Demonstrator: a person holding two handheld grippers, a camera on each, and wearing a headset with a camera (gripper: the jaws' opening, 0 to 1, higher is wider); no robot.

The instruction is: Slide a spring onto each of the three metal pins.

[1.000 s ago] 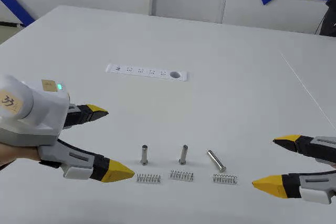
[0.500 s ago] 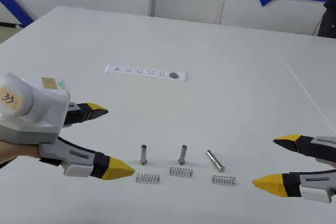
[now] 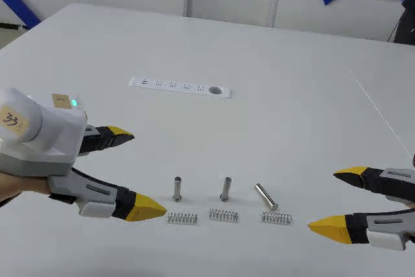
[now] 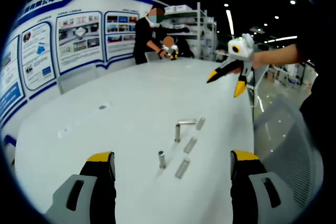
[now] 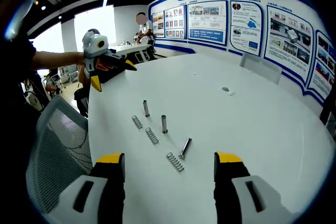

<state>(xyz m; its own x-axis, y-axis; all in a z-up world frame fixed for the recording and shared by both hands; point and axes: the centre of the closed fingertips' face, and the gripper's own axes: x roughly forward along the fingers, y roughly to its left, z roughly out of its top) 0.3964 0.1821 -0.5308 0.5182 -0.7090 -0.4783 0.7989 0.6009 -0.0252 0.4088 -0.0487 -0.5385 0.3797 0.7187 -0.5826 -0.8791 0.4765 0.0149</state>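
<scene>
Hovering over the bench (image 3: 272,115), my left hand-held gripper (image 3: 146,173) and right hand-held gripper (image 3: 324,200) both have their jaws spread wide, holding nothing. Between them I see three springs (image 3: 224,215) lying in a row, one just off my left lower tip. Just beyond, two upright pins (image 3: 225,189) stand; a third pin (image 3: 266,196) lies flat, nearer the right one.

The left gripper (image 3: 136,172), a white-bodied tool with grey-and-black jaws ending in yellow tips, sits at the lower left of the head view, its jaws spread wide and pointing right. The matching right gripper (image 3: 326,199) comes in from the lower right and points left, jaws likewise apart with nothing between them. What seems to be the person's left hand (image 3: 8,189) grips the white body from behind, mostly hidden.
</scene>
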